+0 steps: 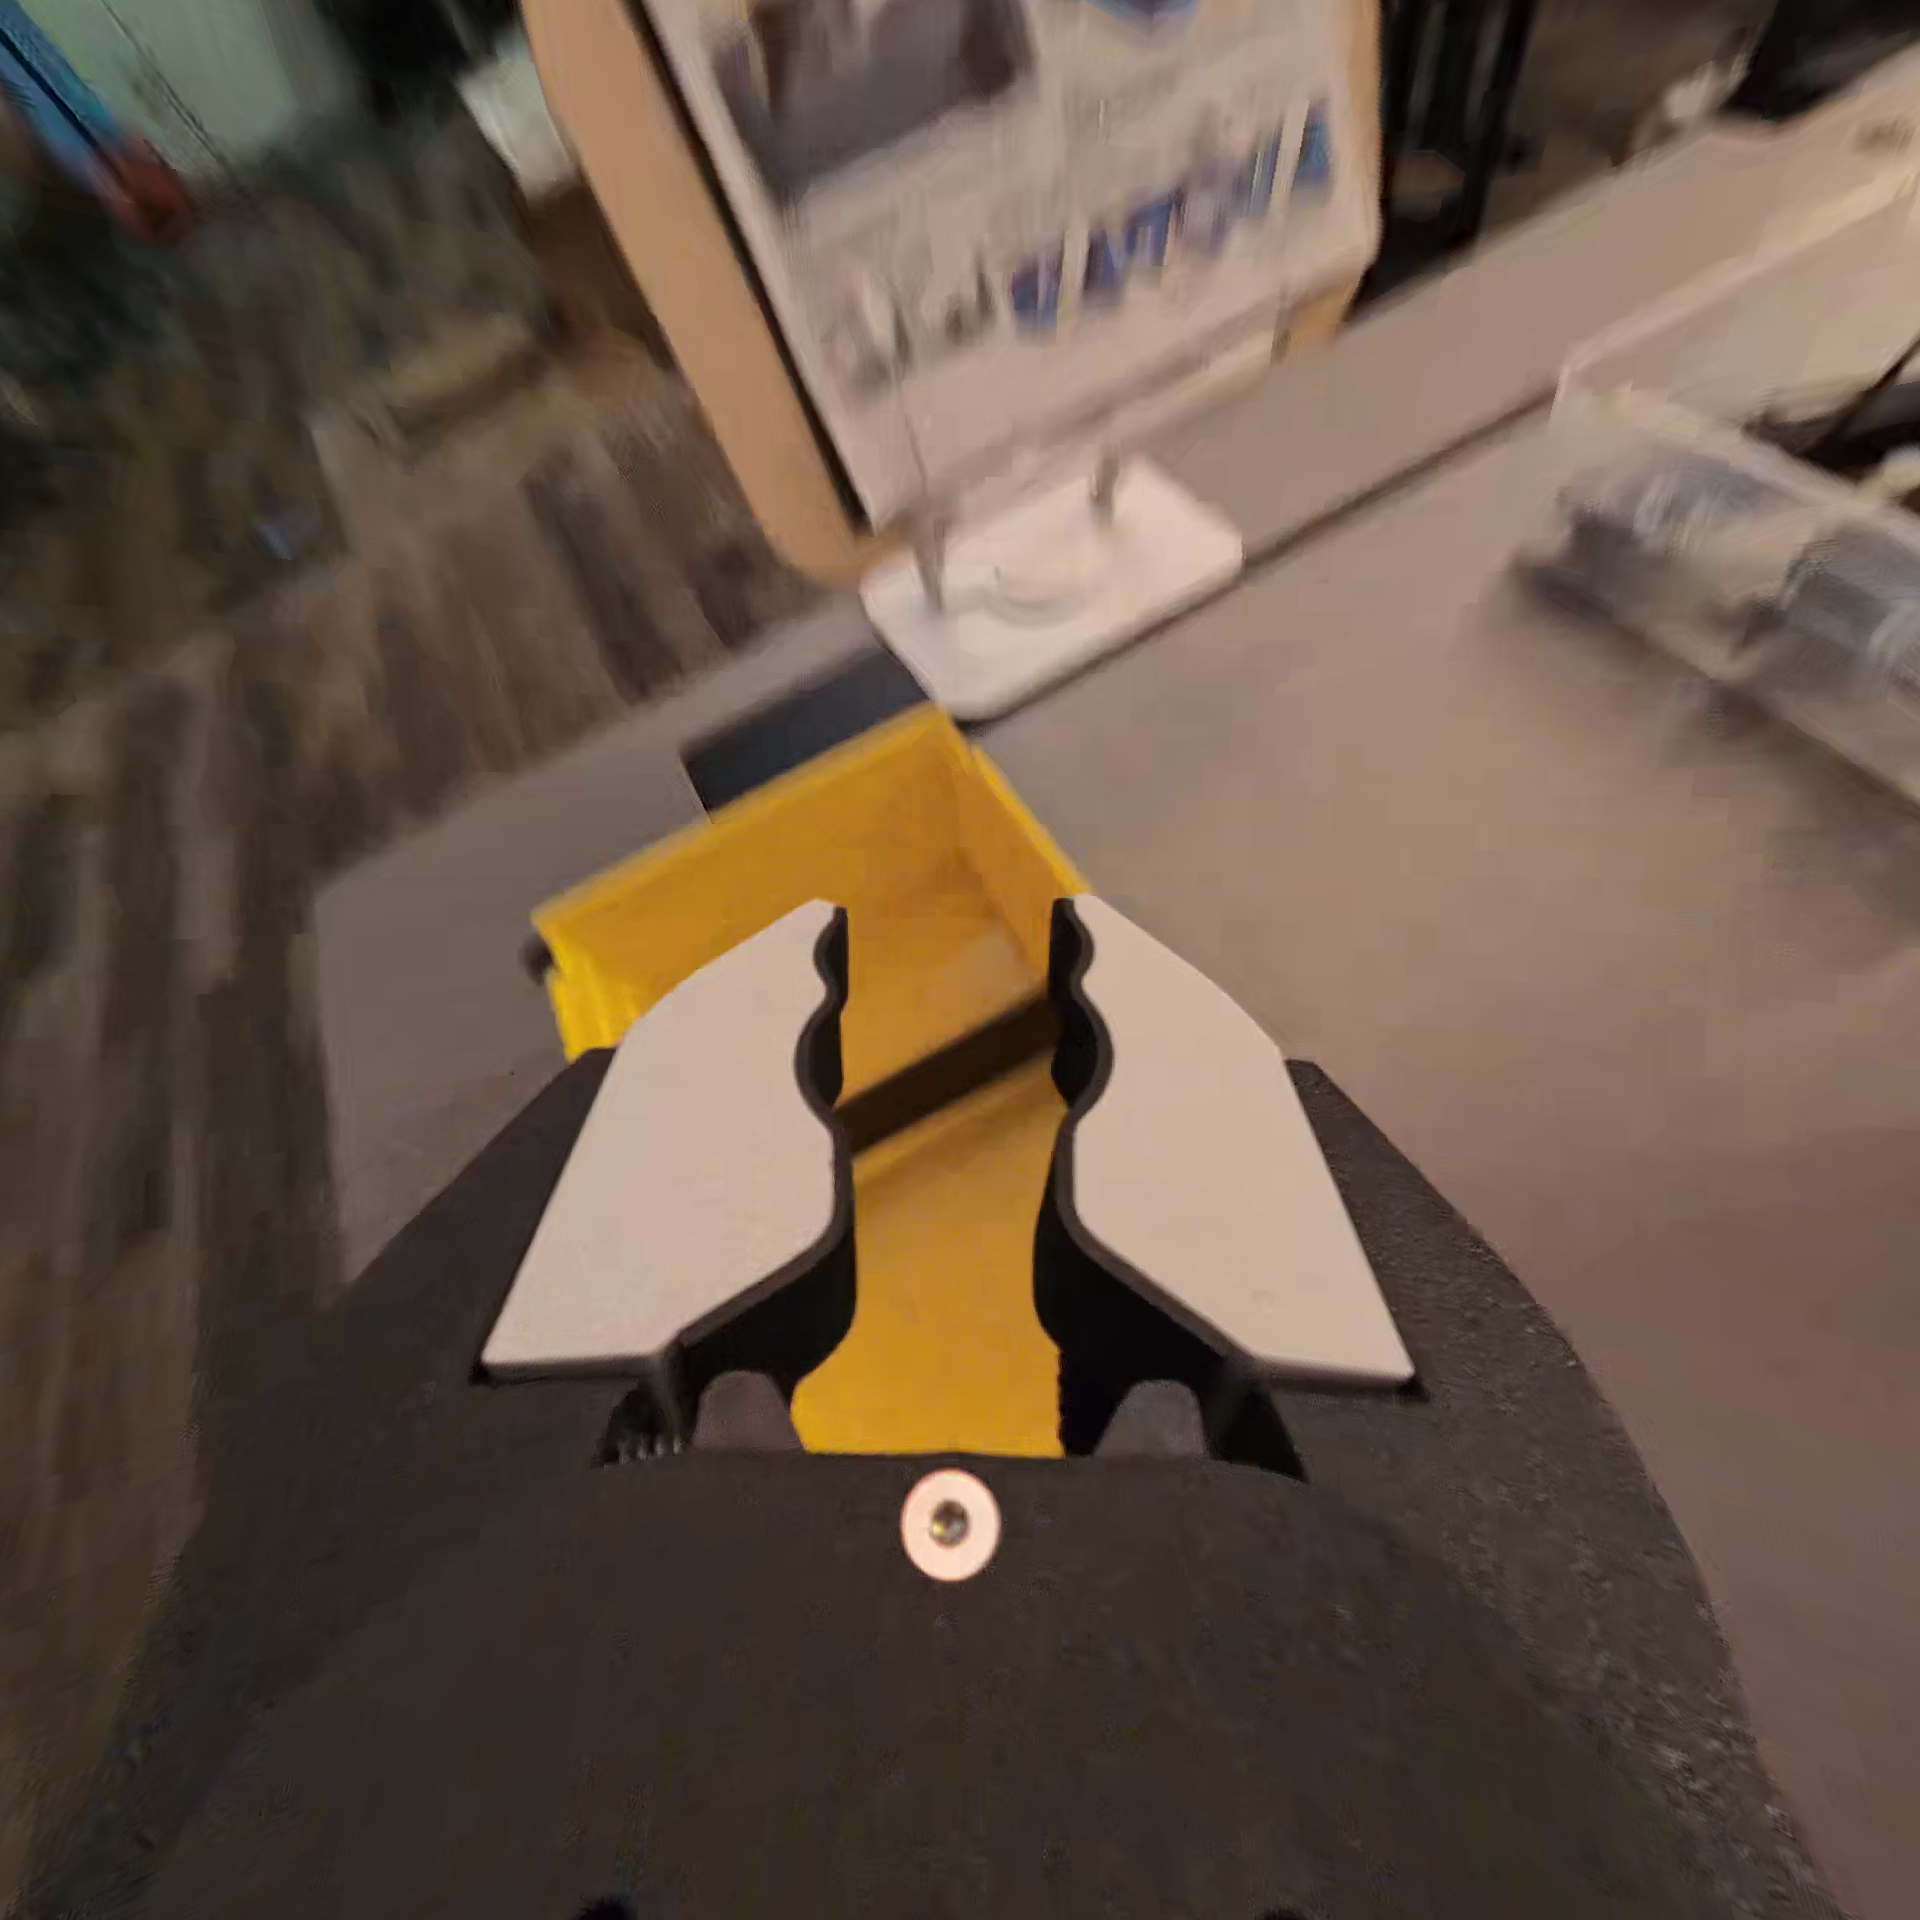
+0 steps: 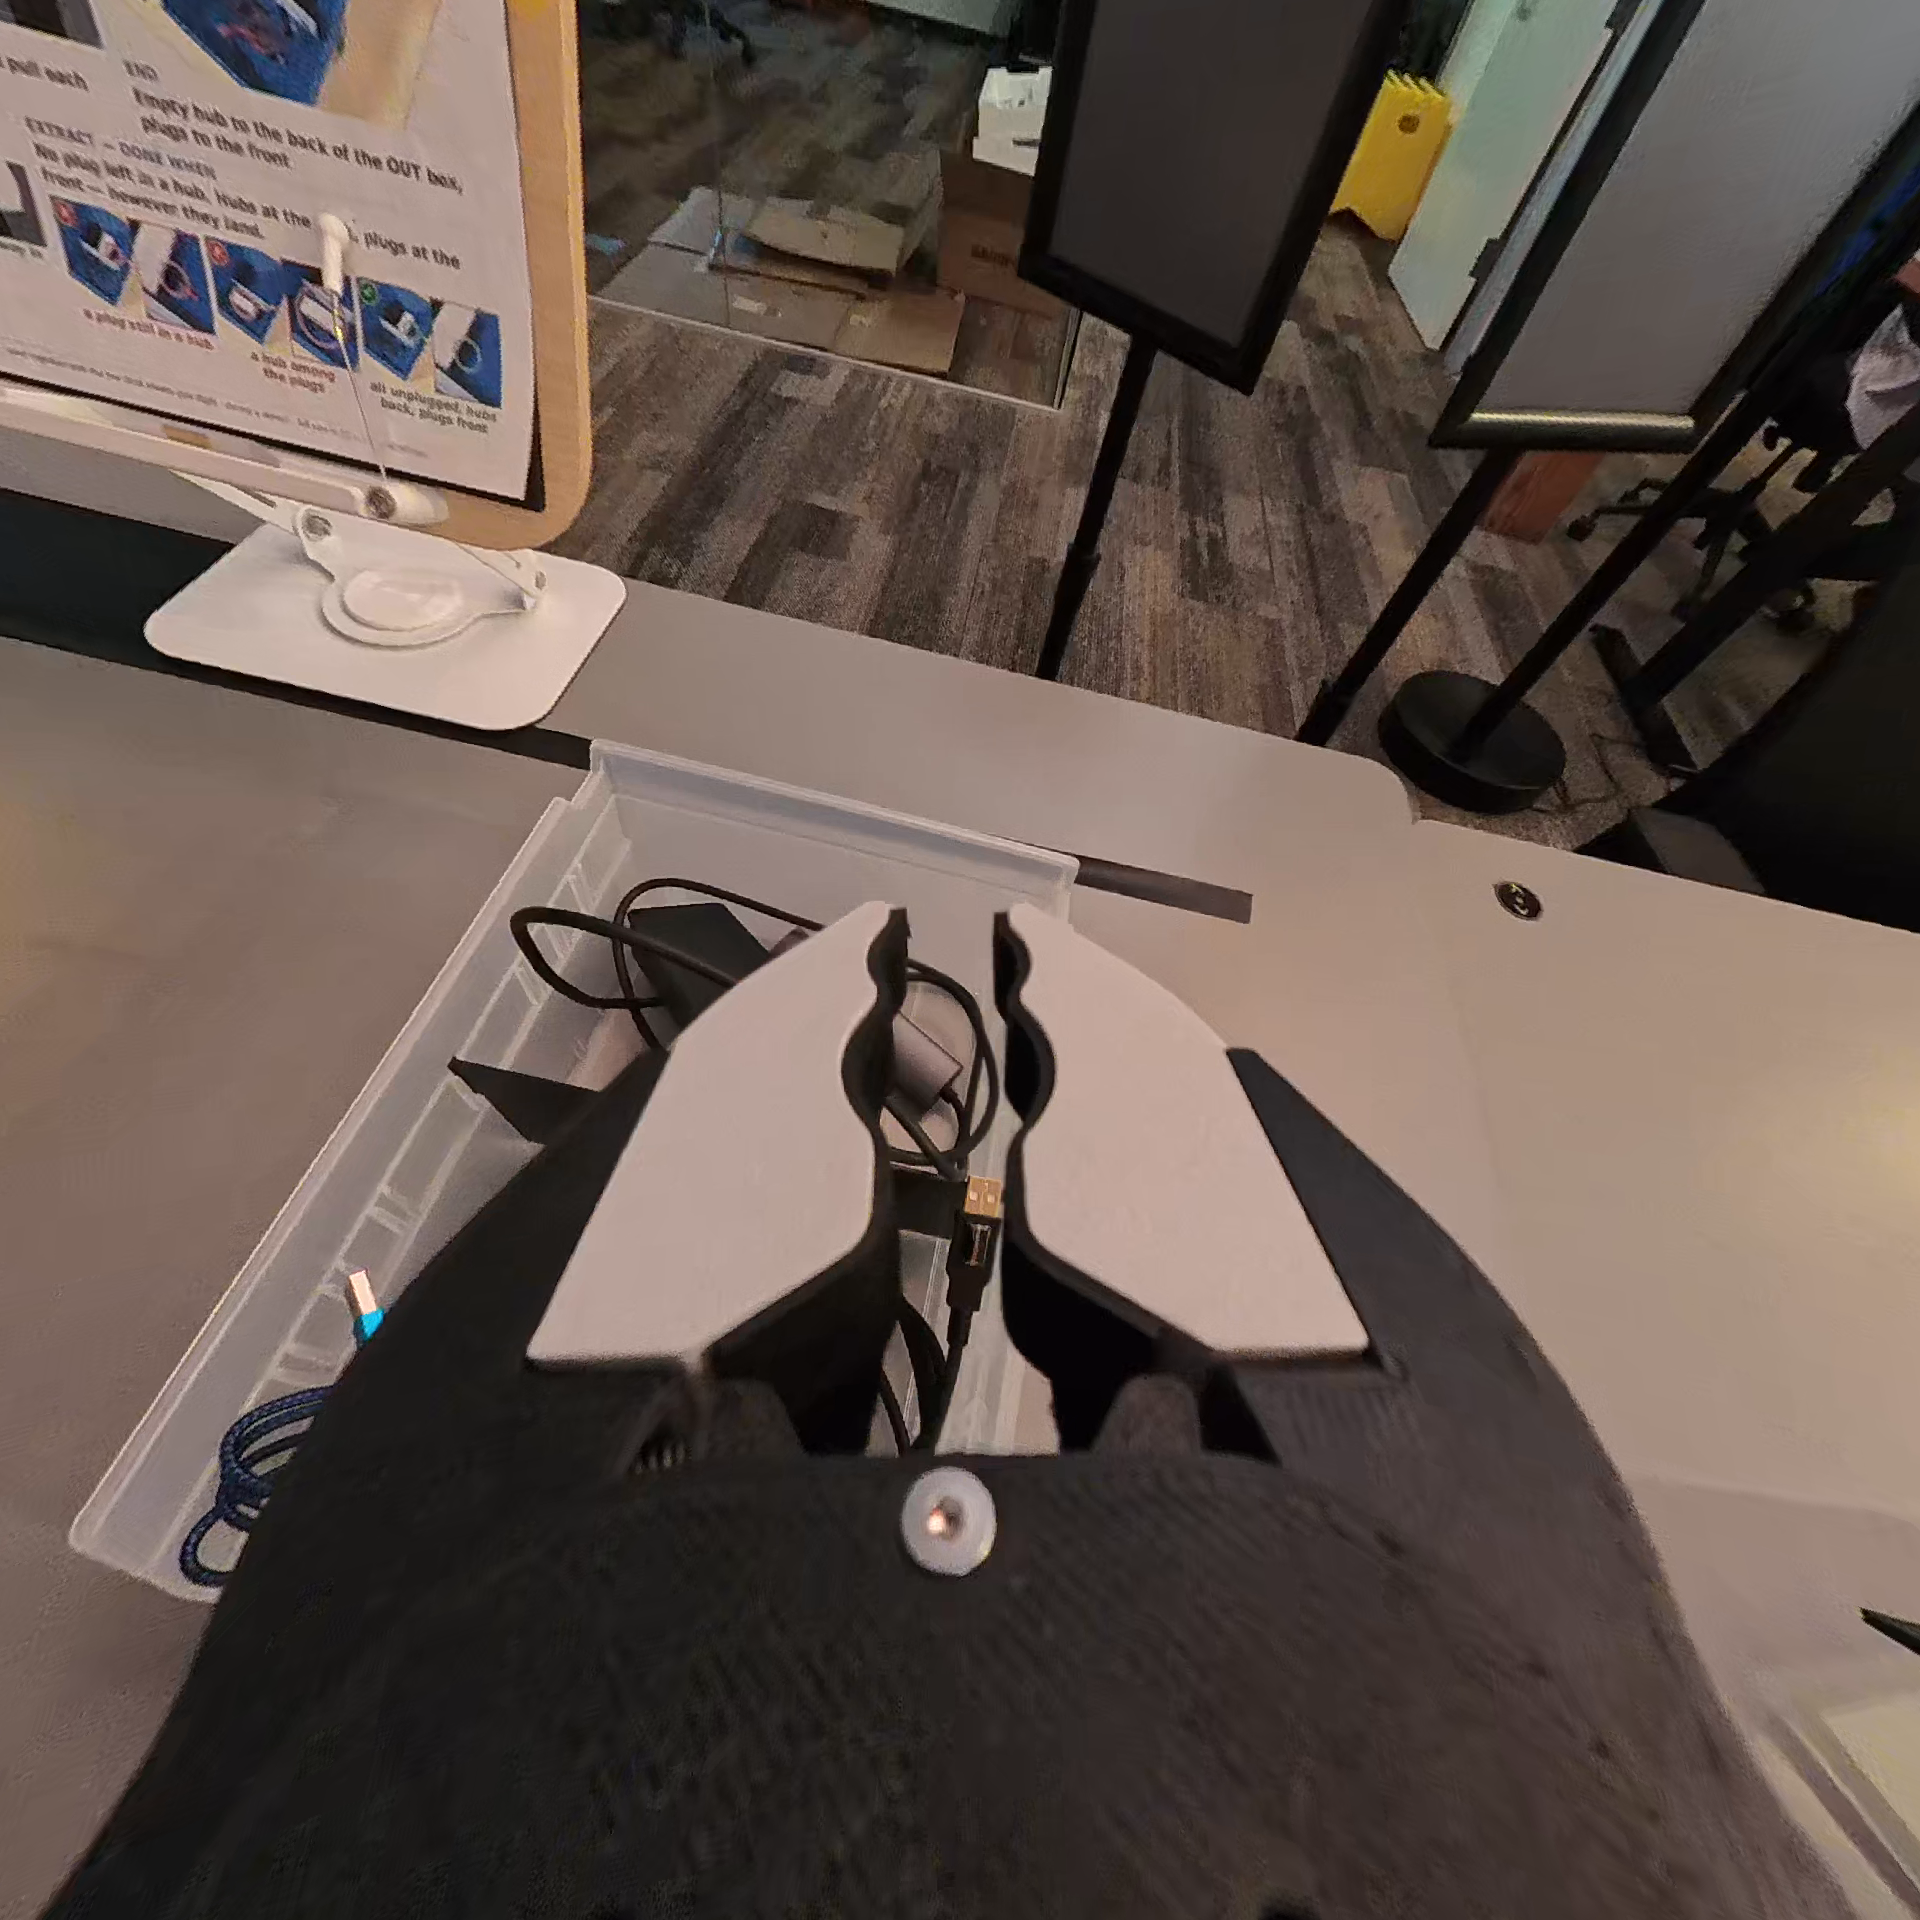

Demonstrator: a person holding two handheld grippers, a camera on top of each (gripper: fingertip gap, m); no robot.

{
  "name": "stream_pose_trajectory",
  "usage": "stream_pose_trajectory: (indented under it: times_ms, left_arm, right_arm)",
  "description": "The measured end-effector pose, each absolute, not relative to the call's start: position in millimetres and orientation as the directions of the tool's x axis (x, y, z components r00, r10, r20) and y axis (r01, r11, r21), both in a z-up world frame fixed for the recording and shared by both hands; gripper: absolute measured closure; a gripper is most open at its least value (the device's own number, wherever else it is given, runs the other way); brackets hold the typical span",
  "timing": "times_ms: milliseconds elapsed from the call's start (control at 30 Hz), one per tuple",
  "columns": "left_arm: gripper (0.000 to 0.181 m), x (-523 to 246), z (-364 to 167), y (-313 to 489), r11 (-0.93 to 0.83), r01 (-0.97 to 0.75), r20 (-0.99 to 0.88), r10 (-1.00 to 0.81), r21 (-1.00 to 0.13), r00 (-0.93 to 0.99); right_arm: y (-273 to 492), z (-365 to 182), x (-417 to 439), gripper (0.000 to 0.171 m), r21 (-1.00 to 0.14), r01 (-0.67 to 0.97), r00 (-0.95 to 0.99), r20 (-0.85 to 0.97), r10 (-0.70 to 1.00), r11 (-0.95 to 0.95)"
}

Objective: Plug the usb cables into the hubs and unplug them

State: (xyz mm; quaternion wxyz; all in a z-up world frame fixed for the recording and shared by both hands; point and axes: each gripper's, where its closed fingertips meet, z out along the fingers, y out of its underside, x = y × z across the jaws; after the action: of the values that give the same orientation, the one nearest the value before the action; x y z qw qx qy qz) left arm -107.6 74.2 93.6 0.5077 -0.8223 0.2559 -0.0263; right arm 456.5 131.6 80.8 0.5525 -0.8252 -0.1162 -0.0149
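In the right wrist view my right gripper (image 2: 951,920) is open and empty, hovering over a clear plastic bin (image 2: 831,810). The bin holds tangled black cables (image 2: 582,935), a grey hub (image 2: 925,1044), a black USB plug with a gold tip (image 2: 982,1205) between my fingers, and a blue braided cable (image 2: 244,1455) with its plug (image 2: 362,1299) at the left. In the blurred left wrist view my left gripper (image 1: 948,914) is open over a yellow box (image 1: 790,873). A black strip (image 1: 935,1091) crosses the box between the jaws; I cannot tell what it is.
An instruction board (image 2: 312,208) on a white stand (image 2: 395,634) sits at the grey table's far edge; it also shows in the left wrist view (image 1: 1060,582). The clear bin appears blurred at the right there (image 1: 1714,551). Black sign stands (image 2: 1475,727) rise from the floor beyond the table.
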Motion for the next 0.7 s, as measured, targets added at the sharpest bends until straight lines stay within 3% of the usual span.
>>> stream_pose_trajectory:
  times_ms: [100, 233, 500, 700]
  left_arm:
    - [0.135, -168.8, 34.2, 87.0, -0.643, -0.337, -0.098, -0.377, -0.688, 0.921]
    - [0.127, -242.4, -19.1, 101.4, -0.813, -0.161, -0.068, -0.148, -0.560, 0.987]
    - [0.141, -272.9, -72.5, 97.7, -0.907, -0.004, 0.085, -0.044, -0.422, 0.995]
    - [0.160, -243.8, -113.0, 85.0, -0.980, -0.073, 0.172, -0.105, -0.187, 0.979]
  right_arm:
    - [134.6, 78.4, 450.6, 0.152, -0.899, 0.230, 0.969, 0.177, 0.171, -0.372]
    - [137.7, 76.1, 439.0, 0.150, -0.879, 0.286, 0.955, 0.229, 0.189, -0.381]
    - [142.4, 67.0, 414.1, 0.146, -0.842, 0.360, 0.928, 0.276, 0.252, -0.402]
    - [146.2, 60.4, 376.0, 0.145, -0.860, 0.321, 0.917, 0.176, 0.358, -0.397]
